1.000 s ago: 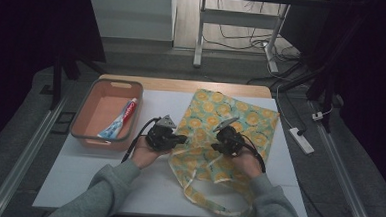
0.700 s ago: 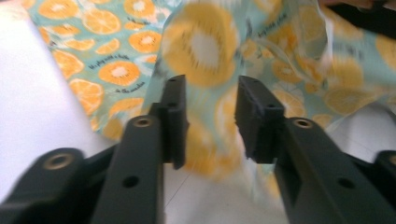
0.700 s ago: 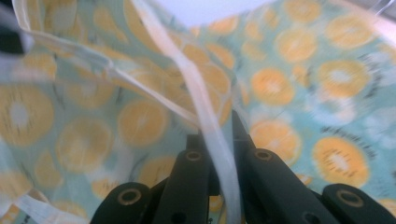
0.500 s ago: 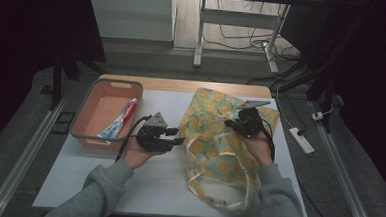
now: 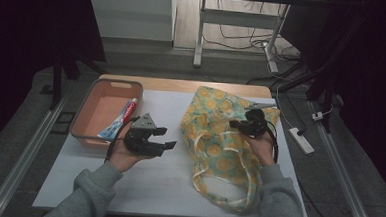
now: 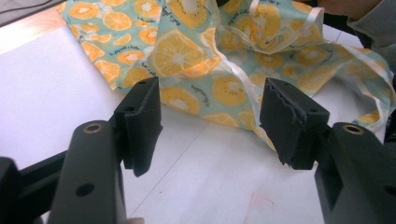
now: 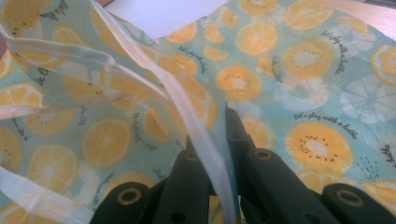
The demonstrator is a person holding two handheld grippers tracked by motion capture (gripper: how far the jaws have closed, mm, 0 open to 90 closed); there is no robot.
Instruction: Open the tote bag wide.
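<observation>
1. Dark walls are closing in around the white table [image 5: 167, 182], which is sitting under the light.
2. A fruit-print tote bag [image 5: 214, 139] is lying rumpled on the table's right half, its handles trailing toward the near edge.
3. An orange tray [image 5: 92, 133] is resting at the far left, with a toothpaste tube [image 5: 120, 122] lying inside it.
4. The left hand-held gripper [image 5: 167, 138] is hanging released just left of the bag; its jaws have just been opening, nothing between them.
5. The right hand-held gripper [image 5: 236, 125] is clenching the bag's cloth, lifting a fold.
</observation>
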